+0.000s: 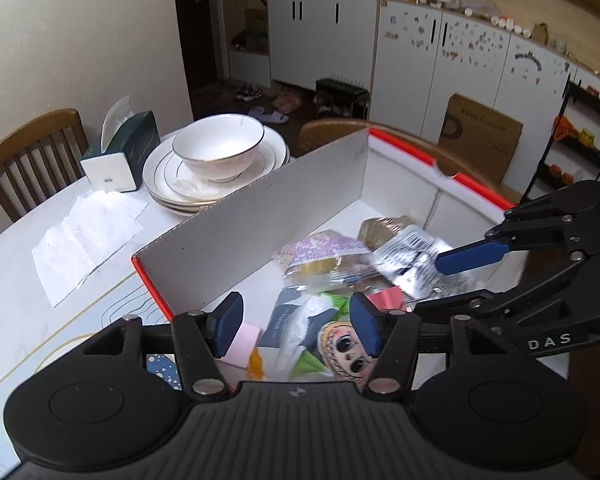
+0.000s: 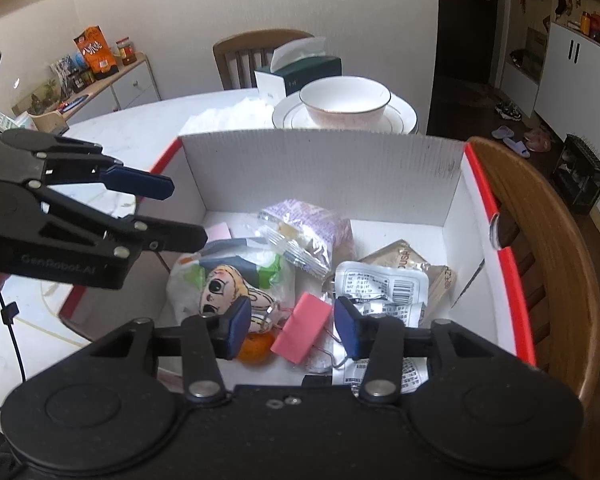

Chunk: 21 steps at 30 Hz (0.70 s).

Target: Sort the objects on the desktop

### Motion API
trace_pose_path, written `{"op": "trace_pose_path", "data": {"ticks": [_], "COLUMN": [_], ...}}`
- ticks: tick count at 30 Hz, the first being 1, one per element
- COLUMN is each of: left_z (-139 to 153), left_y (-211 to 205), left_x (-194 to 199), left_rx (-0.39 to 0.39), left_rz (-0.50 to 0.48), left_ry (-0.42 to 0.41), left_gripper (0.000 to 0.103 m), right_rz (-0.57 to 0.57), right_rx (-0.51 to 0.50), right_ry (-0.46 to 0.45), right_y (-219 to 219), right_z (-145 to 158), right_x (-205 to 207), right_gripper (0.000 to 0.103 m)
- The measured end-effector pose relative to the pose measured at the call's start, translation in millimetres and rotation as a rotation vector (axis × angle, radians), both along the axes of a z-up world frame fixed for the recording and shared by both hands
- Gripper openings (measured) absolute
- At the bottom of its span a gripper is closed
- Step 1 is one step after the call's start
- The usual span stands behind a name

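A white cardboard box with red rim [image 1: 260, 216] [image 2: 324, 168] holds several items: a purple snack pack [image 1: 324, 256] [image 2: 312, 224], a silver barcode packet [image 1: 412, 256] [image 2: 380, 284], a brown packet [image 2: 416, 260], a cartoon-face pouch [image 1: 340, 340] [image 2: 228, 284], a pink binder clip [image 2: 300, 332] [image 1: 388, 298], a pink pad [image 1: 242, 344] [image 2: 220, 232] and an orange piece [image 2: 256, 348]. My left gripper [image 1: 296, 324] [image 2: 172, 212] is open and empty over the box's near-left part. My right gripper [image 2: 292, 328] [image 1: 452, 280] is open over the pink clip, empty.
A bowl [image 1: 218, 146] [image 2: 346, 100] sits on stacked plates [image 1: 172, 184]. A green tissue box [image 1: 126, 152] [image 2: 300, 72] and crumpled tissues [image 1: 84, 232] lie on the marble table [image 1: 12, 280]. Wooden chairs stand at the far left [image 1: 32, 156] and beside the box [image 2: 540, 248].
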<state>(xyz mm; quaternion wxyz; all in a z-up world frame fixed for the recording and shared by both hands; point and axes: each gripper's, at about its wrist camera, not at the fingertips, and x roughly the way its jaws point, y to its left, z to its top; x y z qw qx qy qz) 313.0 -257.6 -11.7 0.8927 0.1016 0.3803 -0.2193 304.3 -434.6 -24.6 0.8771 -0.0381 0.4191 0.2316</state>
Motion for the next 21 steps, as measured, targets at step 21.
{"op": "trace_pose_path", "data": {"ticks": [21], "left_z": [24], "left_y": [36], "left_x": [-63], "left_rx": [-0.111], "left_rz": [0.037], "left_ry": [-0.093], "left_gripper": [0.071], "right_rz": [-0.111], "right_rx": [0.049], "right_ry": [-0.149], "right_y": [2], "right_z": [35], "right_x": [-54], "right_gripper": [0.070]}}
